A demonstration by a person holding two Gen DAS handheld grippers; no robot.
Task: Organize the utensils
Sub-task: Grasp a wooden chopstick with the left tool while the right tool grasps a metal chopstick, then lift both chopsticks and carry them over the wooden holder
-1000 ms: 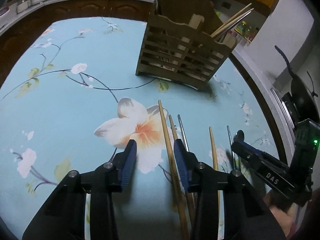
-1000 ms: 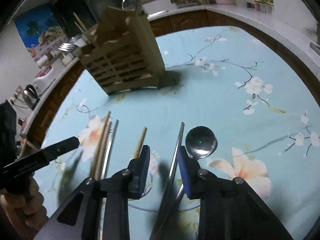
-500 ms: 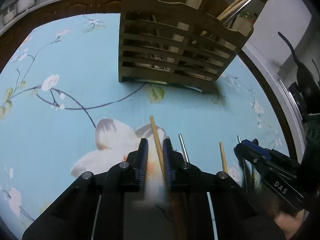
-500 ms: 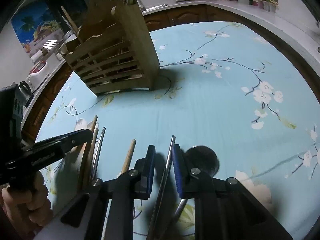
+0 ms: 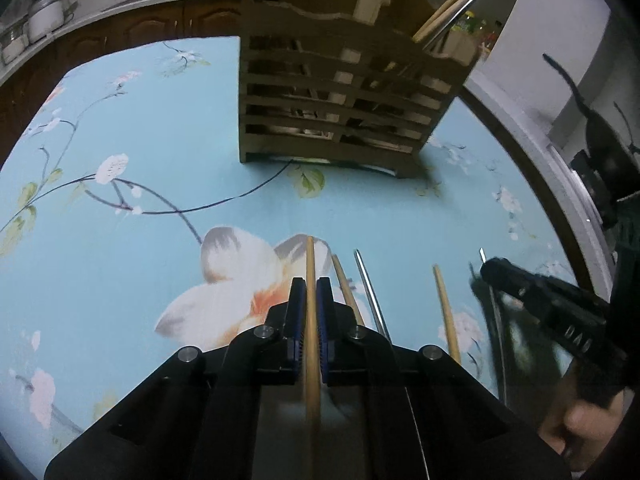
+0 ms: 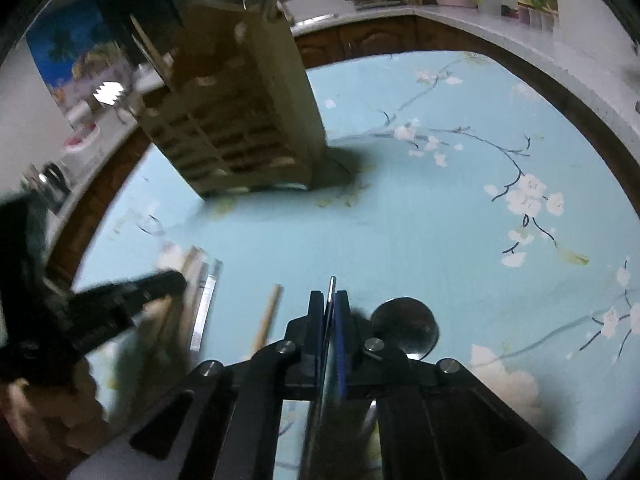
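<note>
Here each downward-tilted claw (image 5: 308,297) (image 6: 330,300) pinches one chopstick (image 5: 310,256) (image 6: 331,285)

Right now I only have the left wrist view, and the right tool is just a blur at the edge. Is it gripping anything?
Observer: Yes. The right tool is shut on a thin metal chopstick, whose tip pokes out past the pads.
Operator: Is anything lying close beside it that I can't see?
Observer: A spoon lies on the tablecloth just right of that tool, with its bowl outside the pads.
</note>
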